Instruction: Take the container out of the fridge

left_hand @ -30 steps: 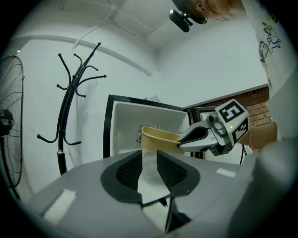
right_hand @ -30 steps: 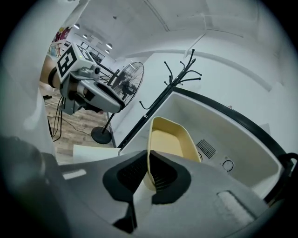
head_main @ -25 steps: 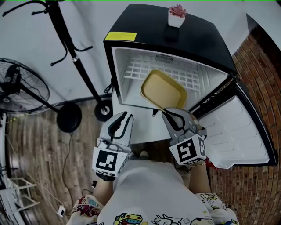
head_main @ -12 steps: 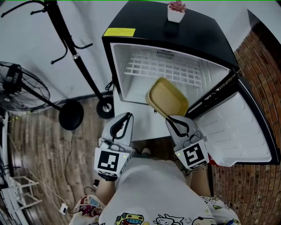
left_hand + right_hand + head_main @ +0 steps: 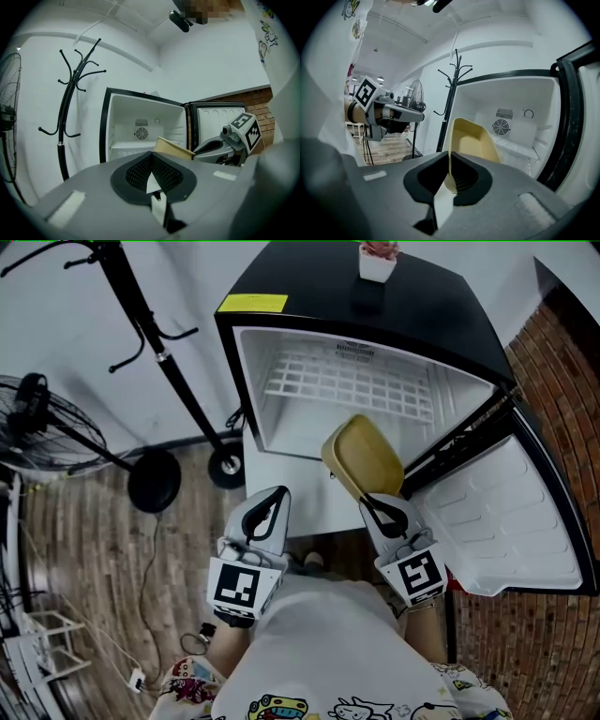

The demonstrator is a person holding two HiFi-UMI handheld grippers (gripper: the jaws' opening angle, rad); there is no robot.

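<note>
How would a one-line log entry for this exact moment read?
right gripper: shut on yellow container rim | container: tilted, at open fridge mouth | left gripper: jaws just closed, empty

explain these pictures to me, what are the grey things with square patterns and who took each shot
No robot here: a person holds a tool in each hand; the patterned cubes belong to those tools. One picture comes from a camera on the person's head, looking down; the other two come from cameras riding on each tool. The right hand-held gripper is clamped on the rim of a tilted yellow container at the open fridge's front. The left hand-held gripper has just closed its jaws on nothing. A small potted plant stands on the fridge; a coat stand and a fan are on the floor beside it.
</note>
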